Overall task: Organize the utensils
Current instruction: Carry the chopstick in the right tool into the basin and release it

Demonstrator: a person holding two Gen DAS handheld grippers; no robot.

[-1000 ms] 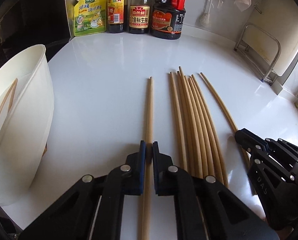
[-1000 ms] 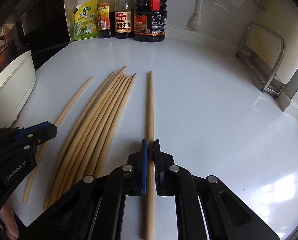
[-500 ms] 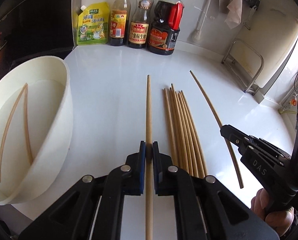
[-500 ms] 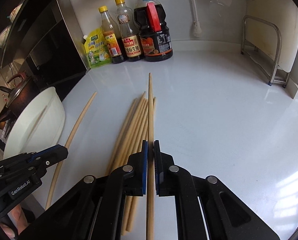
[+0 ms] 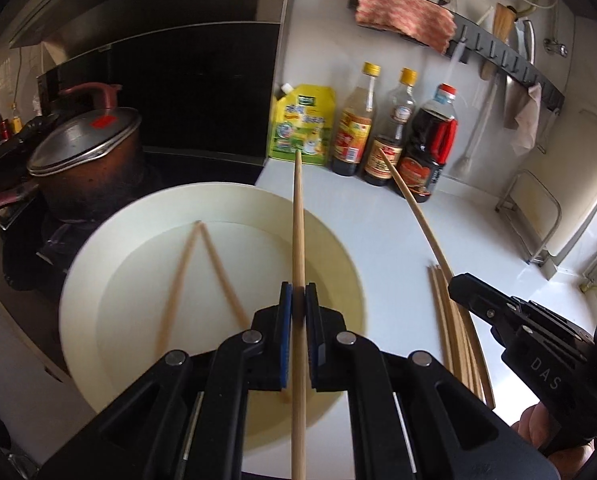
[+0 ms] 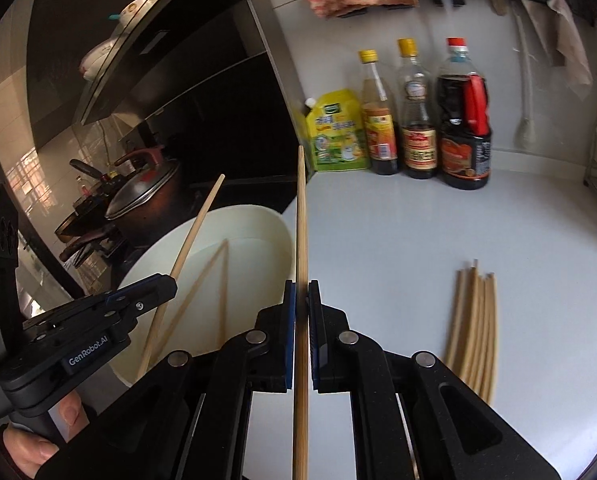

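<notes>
My left gripper [image 5: 297,292] is shut on a wooden chopstick [image 5: 297,216], held in the air over a white bowl [image 5: 98,248]. Two chopsticks [image 5: 202,276] lie crossed in a V inside that bowl. My right gripper [image 6: 301,290] is shut on a second chopstick [image 6: 301,216], which hangs above the bowl's right rim [image 6: 258,212]. In the left wrist view the right gripper [image 5: 458,286] shows at the right with its chopstick [image 5: 414,208] slanting up. The left gripper [image 6: 166,286] and its chopstick [image 6: 196,232] show at the left of the right wrist view. A bundle of several chopsticks [image 6: 474,320] lies on the white counter.
A lidded dark pot [image 5: 86,148] stands on the stove behind the bowl. A yellow pouch [image 5: 302,124] and three sauce bottles [image 5: 390,148] line the back wall. A metal rack [image 5: 538,216] is at the far right. A cloth [image 5: 402,24] hangs on the wall rail.
Both grippers have lifted their chopsticks off the counter and swung left and up towards the bowl. The bundle stays on the counter, now off to the right.
</notes>
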